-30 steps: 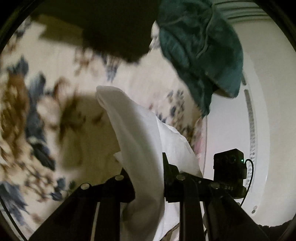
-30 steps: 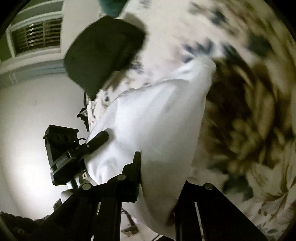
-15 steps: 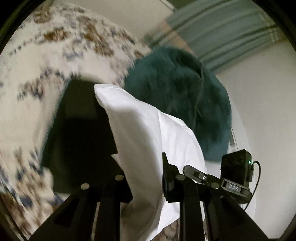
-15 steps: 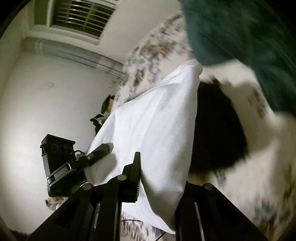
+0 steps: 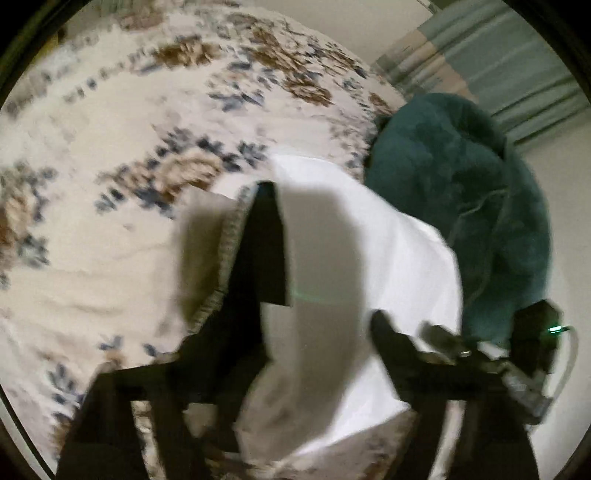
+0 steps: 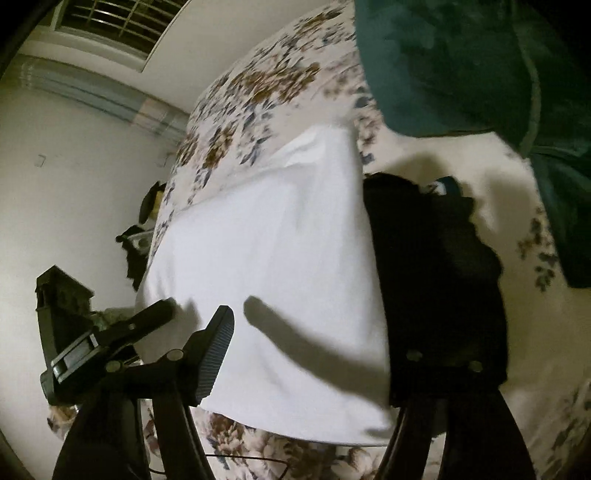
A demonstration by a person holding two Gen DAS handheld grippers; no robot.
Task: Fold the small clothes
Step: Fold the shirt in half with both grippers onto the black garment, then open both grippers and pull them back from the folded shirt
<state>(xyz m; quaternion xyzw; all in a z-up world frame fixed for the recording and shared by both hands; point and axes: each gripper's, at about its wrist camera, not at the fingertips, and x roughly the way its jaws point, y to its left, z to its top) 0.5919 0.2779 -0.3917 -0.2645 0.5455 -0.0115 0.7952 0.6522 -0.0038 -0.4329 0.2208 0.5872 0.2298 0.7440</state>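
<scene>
A folded white garment point(image 6: 280, 266) lies flat on the floral bedspread point(image 6: 258, 81), beside a black garment point(image 6: 436, 280) on its right. My right gripper point(image 6: 314, 354) is open above the white garment, its jaws wide apart and empty. In the left wrist view the white garment point(image 5: 369, 258) lies partly over the black garment point(image 5: 255, 258). My left gripper point(image 5: 321, 325) is open over them, with nothing between its jaws. The other gripper point(image 5: 480, 362) shows at the lower right of that view.
A dark teal blanket or garment point(image 5: 461, 192) is heaped at the far right of the bed, also seen in the right wrist view point(image 6: 480, 66). A window with bars point(image 6: 110, 26) and white walls lie beyond the bed's edge.
Both grippers held the white garment in the air; now it lies on the bed by the black garment and both grippers have opened and let go.
</scene>
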